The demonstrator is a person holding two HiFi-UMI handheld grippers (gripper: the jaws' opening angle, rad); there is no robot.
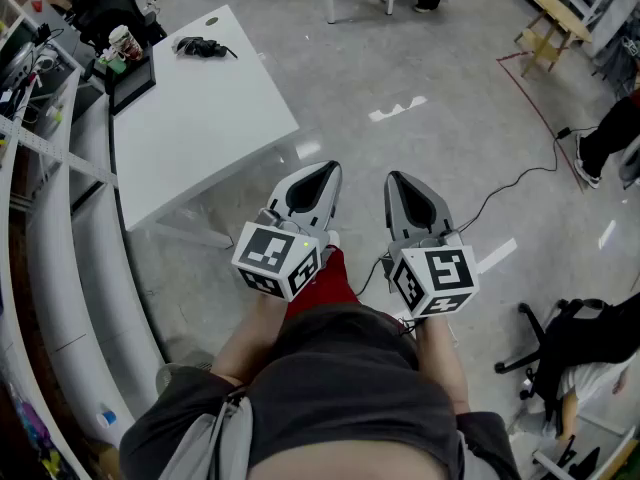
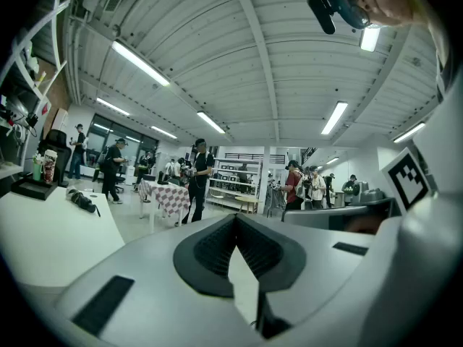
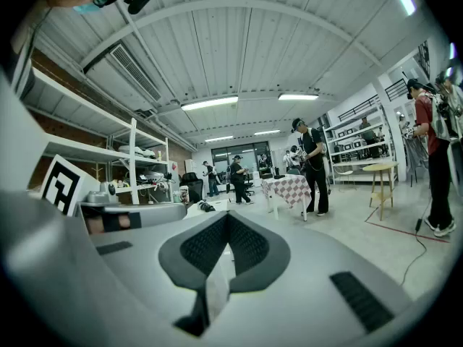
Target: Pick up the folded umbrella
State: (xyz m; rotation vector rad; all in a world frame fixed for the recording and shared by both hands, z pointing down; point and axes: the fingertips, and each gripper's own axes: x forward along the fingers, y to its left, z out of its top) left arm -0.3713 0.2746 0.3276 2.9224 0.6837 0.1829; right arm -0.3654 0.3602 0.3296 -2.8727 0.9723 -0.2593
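The folded umbrella (image 1: pixel 204 47) is a small black bundle lying near the far edge of the white table (image 1: pixel 200 128), at the upper left of the head view. In the left gripper view the umbrella (image 2: pixel 82 200) shows far off at the left, and in the right gripper view the umbrella (image 3: pixel 206 207) is tiny. My left gripper (image 1: pixel 326 170) and right gripper (image 1: pixel 396 179) are held side by side near my waist, over the floor and well short of the table. Both point about level into the room. Each is shut with nothing between its jaws.
A black tray with cups (image 1: pixel 127 63) and a black bag (image 1: pixel 103 6) sit at the table's far left corner. A curved white counter (image 1: pixel 90 268) runs along the left. A cable (image 1: pixel 520 178) crosses the floor; a chair (image 1: pixel 585 343) stands at the lower right. People stand by a checkered table (image 3: pixel 288 189).
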